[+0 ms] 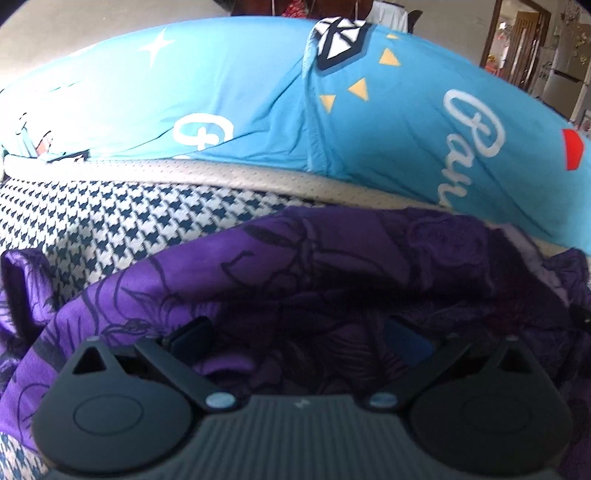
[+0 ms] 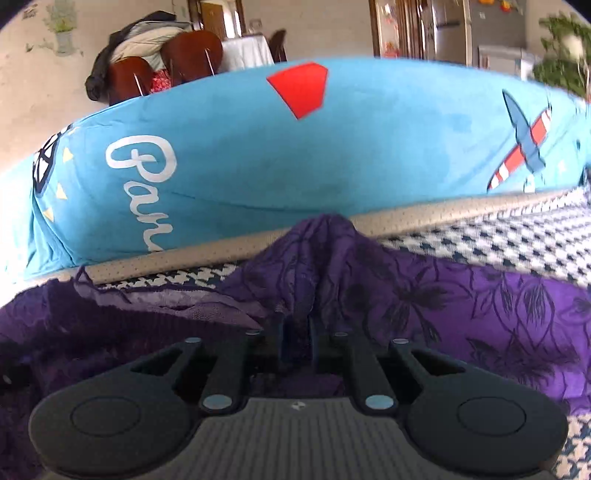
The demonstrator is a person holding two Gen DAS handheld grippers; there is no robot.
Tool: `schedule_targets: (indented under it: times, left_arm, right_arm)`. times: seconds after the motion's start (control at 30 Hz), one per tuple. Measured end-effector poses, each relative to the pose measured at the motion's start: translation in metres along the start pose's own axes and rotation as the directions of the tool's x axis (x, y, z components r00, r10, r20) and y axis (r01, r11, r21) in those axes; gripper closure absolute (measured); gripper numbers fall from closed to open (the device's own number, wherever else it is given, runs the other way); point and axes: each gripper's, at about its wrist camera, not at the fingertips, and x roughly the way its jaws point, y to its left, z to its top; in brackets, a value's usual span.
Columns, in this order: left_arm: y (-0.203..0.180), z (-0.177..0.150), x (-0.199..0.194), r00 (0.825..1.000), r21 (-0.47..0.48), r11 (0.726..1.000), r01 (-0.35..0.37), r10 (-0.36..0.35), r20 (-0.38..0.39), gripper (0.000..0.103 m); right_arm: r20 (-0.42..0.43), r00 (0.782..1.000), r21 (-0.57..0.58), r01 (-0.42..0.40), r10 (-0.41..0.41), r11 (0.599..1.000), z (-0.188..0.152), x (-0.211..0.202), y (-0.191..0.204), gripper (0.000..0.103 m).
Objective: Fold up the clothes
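The right gripper [image 2: 297, 339] pinches a raised fold of the purple garment [image 2: 480, 306] on the checked cushion [image 2: 517, 236]; the left gripper [image 1: 295, 332] stands released over it.

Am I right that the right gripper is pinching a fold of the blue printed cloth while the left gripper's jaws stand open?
Not quite: the right gripper is pinching the purple floral garment, as the right wrist view shows. The blue printed cloth lies beyond it. The left gripper is indeed open.

Pale wall [image 2: 33, 85], wooden chairs [image 2: 192, 51], a doorway [image 1: 517, 40], fridge [image 2: 495, 29] behind.
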Motion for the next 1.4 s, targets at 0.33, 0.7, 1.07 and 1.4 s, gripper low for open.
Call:
schedule_targets:
  times: [0.33,0.7,1.07,1.4]
  left_arm:
    - [0.0,-0.01,0.007,0.999,0.022,0.999,-0.041,0.042,-0.024,0.0]
    - [0.004,-0.015,-0.002,0.999,0.011,0.999,-0.039,0.04,-0.014,0.0]
    - [0.004,-0.006,-0.031,0.994,-0.025,1.0,-0.015,0.018,0.112,0.0]
    - [0.029,-0.006,0.001,0.997,-0.139,0.988,-0.072,0.072,-0.004,0.0]
  right_arm:
    - [0.102,0.992,0.054,-0.078,0.072,0.995,0.014,-0.024,0.0,0.083]
    - [0.152,0.945,-0.058,-0.283,0.288,0.957,0.008,-0.007,0.054,0.07]
    - [-0.154,0.874,-0.31,-0.485,0.46,0.818,-0.03,0.005,0.088,0.07]
    - [-0.191,0.871,-0.399,-0.49,0.453,0.775,-0.04,-0.001,0.089,0.07]
